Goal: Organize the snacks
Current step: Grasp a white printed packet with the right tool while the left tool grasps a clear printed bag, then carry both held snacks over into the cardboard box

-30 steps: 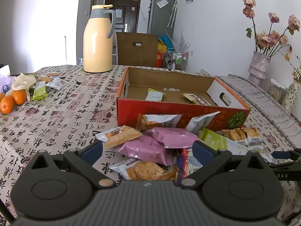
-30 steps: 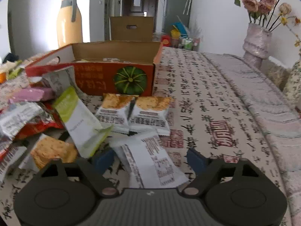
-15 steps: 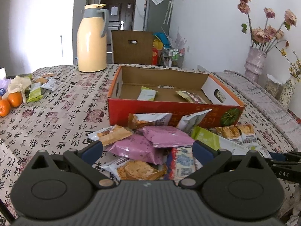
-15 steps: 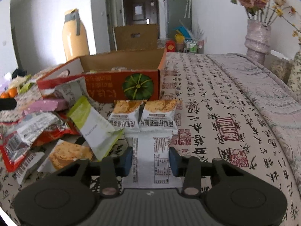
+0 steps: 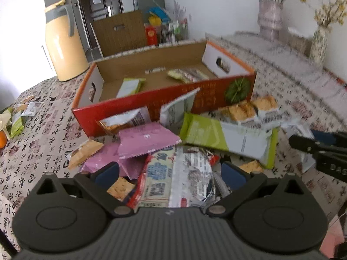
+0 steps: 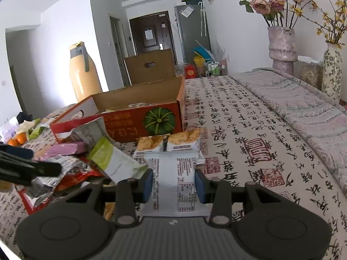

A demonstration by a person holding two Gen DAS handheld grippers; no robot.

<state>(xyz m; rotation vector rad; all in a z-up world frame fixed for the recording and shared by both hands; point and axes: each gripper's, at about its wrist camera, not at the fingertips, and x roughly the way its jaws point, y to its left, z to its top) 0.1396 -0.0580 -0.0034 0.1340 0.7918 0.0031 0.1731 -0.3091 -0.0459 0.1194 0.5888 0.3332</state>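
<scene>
The right gripper (image 6: 173,183) has just closed its blue pads on a white printed snack packet (image 6: 173,186) near the front table edge. The left gripper (image 5: 170,173) hangs over the pile with jaws wide apart, a crinkled silver-and-red packet (image 5: 180,177) between them, seemingly untouched in the blurred view. Farther back stands the red open cardboard box (image 5: 138,104) on the calligraphy-print tablecloth (image 6: 249,130), holding a few packets.

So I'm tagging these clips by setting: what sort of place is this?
Most likely a lived-in home, a dining area opening onto a hallway. A patterned tablecloth covers the table, vases of flowers stand by the wall, and a fridge sits beside the dark entrance door.
</scene>
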